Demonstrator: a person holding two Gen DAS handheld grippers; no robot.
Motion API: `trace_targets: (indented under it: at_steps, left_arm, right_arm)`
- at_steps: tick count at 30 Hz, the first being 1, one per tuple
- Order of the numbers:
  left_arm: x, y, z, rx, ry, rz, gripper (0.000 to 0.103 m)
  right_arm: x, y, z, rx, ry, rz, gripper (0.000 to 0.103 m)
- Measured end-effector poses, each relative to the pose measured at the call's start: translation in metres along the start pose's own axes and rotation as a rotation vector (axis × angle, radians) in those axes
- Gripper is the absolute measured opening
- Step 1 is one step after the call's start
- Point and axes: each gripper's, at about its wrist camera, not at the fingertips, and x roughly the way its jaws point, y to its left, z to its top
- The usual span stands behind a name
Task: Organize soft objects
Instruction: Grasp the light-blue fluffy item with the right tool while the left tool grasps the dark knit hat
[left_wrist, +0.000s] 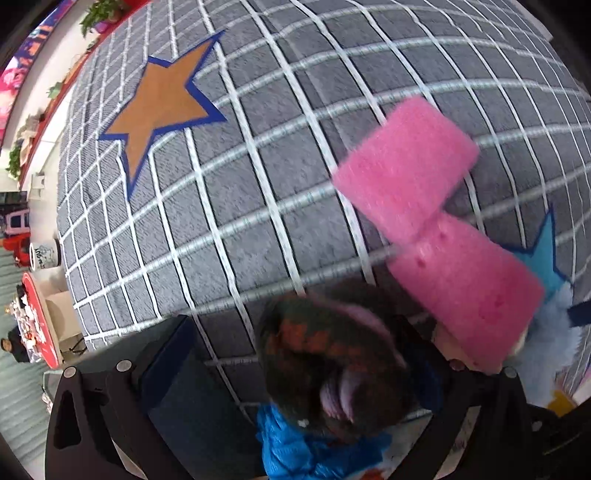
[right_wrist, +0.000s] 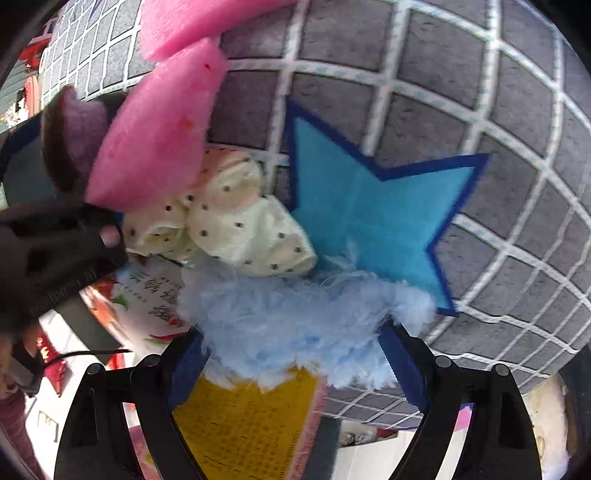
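Right gripper: jaws wide, blue fluff between them, grip unclear. Left gripper: dark plush between jaws, apparently held. Pink sponges lie adjacent on mat. Risk: fluff slips or sponges get knocked.

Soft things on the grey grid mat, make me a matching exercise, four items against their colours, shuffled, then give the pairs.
Items:
1. foam blocks
2. fluffy toy
3. dotted cloth
4. star patch far from the pile

Colours:
A. cream
B. orange with blue edge
C. pink
D. pale blue

Pairs: 1-C, 2-D, 3-A, 4-B
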Motion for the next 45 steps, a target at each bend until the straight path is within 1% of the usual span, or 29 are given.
trace_targets:
  at_steps: [1, 2, 4, 5, 6, 7, 8, 11, 13, 16, 18, 21, 22, 25, 26, 27, 28, 30, 31, 32, 34, 36, 37, 38, 40, 42, 43, 44, 45]
  left_arm:
    - [0.000, 0.003, 0.004, -0.009, -0.006, 0.002, 0.103]
    - [0.000, 0.004, 0.007, -0.019, -0.013, 0.004, 0.103]
    - [-0.003, 0.014, 0.017, -0.044, -0.038, 0.012, 0.103]
    - [-0.006, 0.018, 0.022, -0.054, -0.050, 0.017, 0.103]
    - [-0.013, 0.027, 0.028, -0.078, -0.077, 0.020, 0.103]
    - [-0.020, 0.036, 0.033, -0.103, -0.102, 0.018, 0.103]
    - [-0.026, 0.043, 0.035, -0.124, -0.119, 0.015, 0.103]
    - [-0.045, 0.067, 0.036, -0.188, -0.150, -0.027, 0.103]
    - [-0.049, 0.075, 0.031, -0.215, -0.135, -0.065, 0.103]
    - [-0.047, 0.070, 0.014, -0.233, -0.108, -0.118, 0.103]
    - [-0.039, 0.061, -0.002, -0.237, -0.090, -0.138, 0.103]
    - [-0.030, 0.044, -0.013, -0.238, -0.050, -0.167, 0.103]
    - [-0.025, 0.040, -0.014, -0.241, -0.037, -0.170, 0.103]
    - [-0.014, 0.029, -0.014, -0.255, -0.014, -0.177, 0.103]
    - [-0.011, 0.024, -0.013, -0.262, -0.007, -0.167, 0.103]
    - [-0.010, 0.020, -0.012, -0.263, -0.012, -0.141, 0.103]
    - [-0.007, 0.017, -0.010, -0.264, -0.012, -0.148, 0.103]
    - [-0.005, 0.006, -0.011, -0.285, 0.010, -0.169, 0.103]
    - [-0.002, 0.004, -0.010, -0.298, 0.020, -0.177, 0.103]
    - [0.001, 0.000, -0.010, -0.302, 0.023, -0.180, 0.103]
    - [0.010, -0.008, -0.012, -0.296, 0.037, -0.172, 0.103]
    - [0.017, -0.020, -0.018, -0.293, 0.051, -0.165, 0.103]
    - [0.021, -0.022, -0.019, -0.300, 0.055, -0.179, 0.103]
    - [0.019, -0.032, -0.021, -0.316, 0.052, -0.201, 0.103]
    - [0.026, -0.034, -0.023, -0.349, 0.070, -0.259, 0.103]
    - [0.031, -0.030, -0.026, -0.353, 0.072, -0.262, 0.103]
    - [0.032, -0.030, -0.028, -0.357, 0.074, -0.263, 0.103]
    - [0.034, -0.029, -0.029, -0.358, 0.072, -0.263, 0.103]
    - [0.036, -0.026, -0.030, -0.358, 0.068, -0.263, 0.103]
  right_arm:
    - [-0.001, -0.005, -0.002, 0.004, -0.014, -0.026, 0.088]
    - [-0.004, -0.009, -0.003, 0.009, -0.036, -0.072, 0.088]
    - [-0.013, -0.019, -0.004, 0.012, -0.096, -0.213, 0.088]
    - [-0.017, -0.025, -0.003, 0.015, -0.123, -0.267, 0.088]
    - [-0.022, -0.032, -0.003, 0.025, -0.157, -0.304, 0.088]
    - [-0.030, -0.040, -0.002, 0.043, -0.196, -0.309, 0.088]
    - [-0.042, -0.053, -0.002, 0.078, -0.244, -0.280, 0.088]
    - [-0.070, -0.081, -0.003, 0.164, -0.343, -0.181, 0.088]
    - [-0.084, -0.100, -0.010, 0.218, -0.398, -0.119, 0.088]
    - [-0.093, -0.125, -0.020, 0.291, -0.437, -0.040, 0.089]
    - [-0.094, -0.137, -0.026, 0.319, -0.462, -0.014, 0.089]
    - [-0.090, -0.149, -0.039, 0.311, -0.496, -0.017, 0.089]
    - [-0.084, -0.145, -0.042, 0.298, -0.499, -0.027, 0.089]
    - [-0.049, -0.107, -0.047, 0.231, -0.483, -0.088, 0.089]
    - [-0.043, -0.102, -0.042, 0.210, -0.479, -0.113, 0.089]
    - [-0.036, -0.088, -0.040, 0.200, -0.475, -0.134, 0.089]
    - [-0.029, -0.085, -0.036, 0.186, -0.465, -0.156, 0.089]
    - [-0.016, -0.078, -0.028, 0.168, -0.444, -0.171, 0.089]
    - [-0.009, -0.074, -0.025, 0.161, -0.431, -0.179, 0.100]
    - [-0.003, -0.069, -0.024, 0.151, -0.432, -0.211, 0.103]
    - [0.009, -0.058, -0.026, 0.123, -0.441, -0.266, 0.103]
    - [0.012, -0.051, -0.027, 0.104, -0.467, -0.273, 0.103]
    - [0.014, -0.049, -0.027, 0.103, -0.472, -0.271, 0.103]
    - [0.018, -0.036, -0.020, 0.101, -0.475, -0.273, 0.103]
    - [0.016, -0.035, -0.028, 0.101, -0.483, -0.273, 0.103]
    - [0.009, -0.038, -0.031, 0.106, -0.493, -0.271, 0.103]
    - [-0.006, -0.043, -0.019, 0.109, -0.497, -0.270, 0.103]
    - [-0.003, -0.040, -0.024, 0.112, -0.505, -0.269, 0.103]
    - [-0.009, -0.039, -0.018, 0.112, -0.510, -0.269, 0.103]
